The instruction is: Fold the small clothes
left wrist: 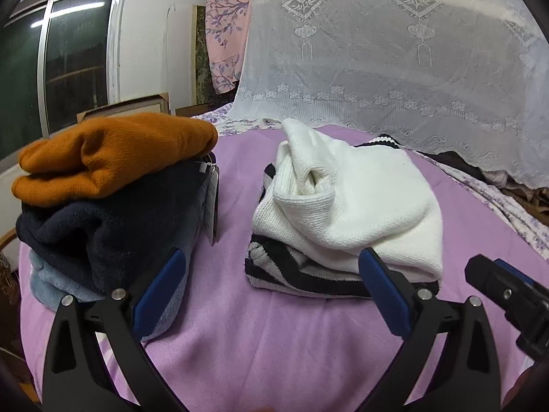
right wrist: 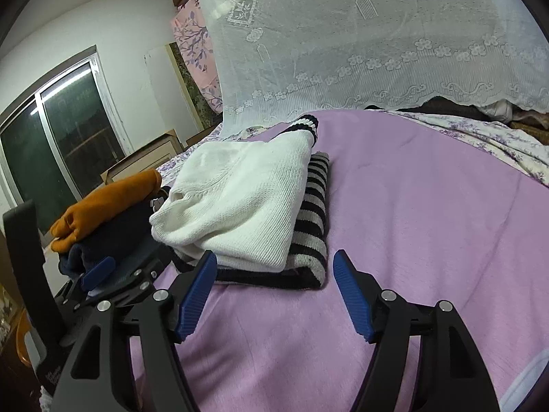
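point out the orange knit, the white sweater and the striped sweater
orange knit (left wrist: 116,154), left wrist view, top fold
white sweater (right wrist: 247,199), right wrist view, middle of upper face
striped sweater (right wrist: 314,206), right wrist view, exposed right edge

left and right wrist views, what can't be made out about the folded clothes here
- Striped garment: left wrist view, mostly covered by the white sweater; its type is unclear.
- Light blue item: left wrist view, buried under the navy garment and orange sweater.
- Tag: left wrist view, print too small.
- Items under the lace net: right wrist view, hidden.
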`<state>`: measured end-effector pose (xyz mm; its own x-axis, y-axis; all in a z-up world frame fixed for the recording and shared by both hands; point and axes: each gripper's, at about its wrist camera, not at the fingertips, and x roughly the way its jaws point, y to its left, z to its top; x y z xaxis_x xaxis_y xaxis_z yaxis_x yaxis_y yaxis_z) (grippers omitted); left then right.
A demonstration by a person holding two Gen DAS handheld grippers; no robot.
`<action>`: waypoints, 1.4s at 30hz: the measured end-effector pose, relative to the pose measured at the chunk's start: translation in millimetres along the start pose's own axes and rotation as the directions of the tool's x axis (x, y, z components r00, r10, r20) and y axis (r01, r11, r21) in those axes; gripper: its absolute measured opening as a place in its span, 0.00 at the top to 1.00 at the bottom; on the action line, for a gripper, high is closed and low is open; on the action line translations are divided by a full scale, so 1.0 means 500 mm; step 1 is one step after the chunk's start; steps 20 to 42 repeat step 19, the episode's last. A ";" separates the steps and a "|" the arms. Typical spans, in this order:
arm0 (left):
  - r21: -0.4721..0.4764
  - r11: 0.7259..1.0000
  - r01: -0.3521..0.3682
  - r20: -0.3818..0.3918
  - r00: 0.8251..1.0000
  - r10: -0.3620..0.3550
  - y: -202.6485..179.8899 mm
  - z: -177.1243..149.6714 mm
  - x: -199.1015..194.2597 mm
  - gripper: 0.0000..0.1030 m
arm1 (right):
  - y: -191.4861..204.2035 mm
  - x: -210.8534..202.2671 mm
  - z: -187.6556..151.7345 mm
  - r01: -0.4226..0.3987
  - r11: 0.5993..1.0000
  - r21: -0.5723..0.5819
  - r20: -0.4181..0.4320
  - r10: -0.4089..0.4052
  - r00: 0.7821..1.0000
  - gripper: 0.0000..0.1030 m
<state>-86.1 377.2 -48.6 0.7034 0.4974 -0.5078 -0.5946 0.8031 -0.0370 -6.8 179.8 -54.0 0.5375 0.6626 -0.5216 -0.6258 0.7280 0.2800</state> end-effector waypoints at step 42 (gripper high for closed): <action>0.015 1.000 -0.009 0.003 1.000 0.009 -0.004 -0.002 0.001 0.04 | -0.004 -0.011 -0.002 0.004 1.000 0.003 0.000 -0.004 1.000 0.29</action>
